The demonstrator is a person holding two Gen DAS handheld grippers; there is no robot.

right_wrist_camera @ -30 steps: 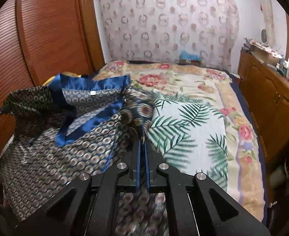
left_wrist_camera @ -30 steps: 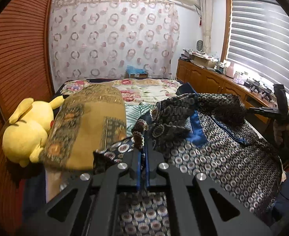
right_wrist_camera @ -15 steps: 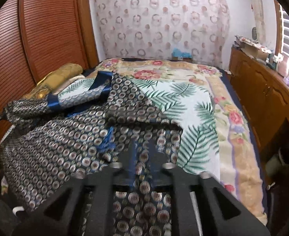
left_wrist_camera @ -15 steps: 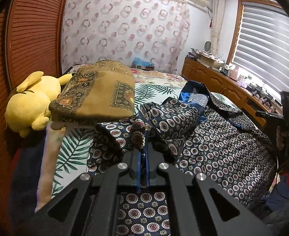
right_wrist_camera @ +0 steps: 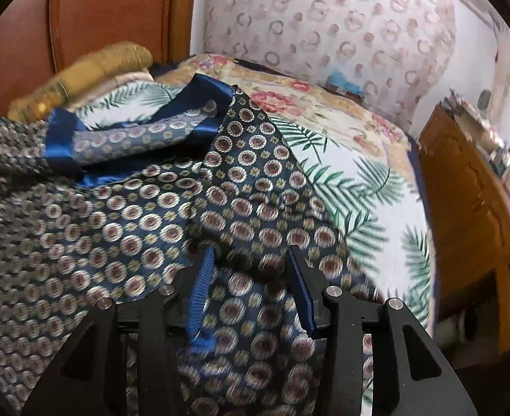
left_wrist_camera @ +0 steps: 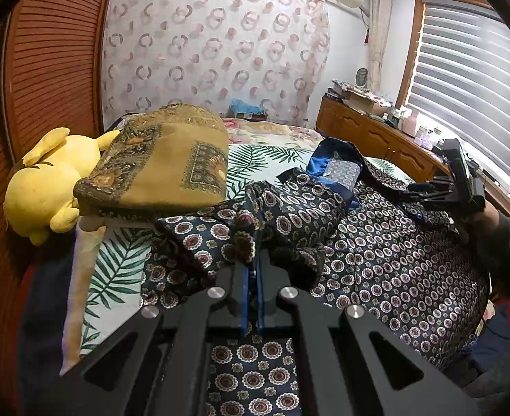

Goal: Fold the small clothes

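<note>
Our left tool (left_wrist_camera: 251,260) is clamped on a bunched fold of the shirt (left_wrist_camera: 376,242), frame center. Our right tool (right_wrist_camera: 251,270) is spread wide, gripping nothing, shirt under it. Shirt lies across the bed (right_wrist_camera: 359,173), pillow (left_wrist_camera: 157,159) upper left.

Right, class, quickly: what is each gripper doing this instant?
Left gripper: shut on the patterned shirt.
Right gripper: open, holding nothing, shirt beneath.

Folded cushion (left_wrist_camera: 157,163) crowding bed's (right_wrist_camera: 369,173) left
</note>
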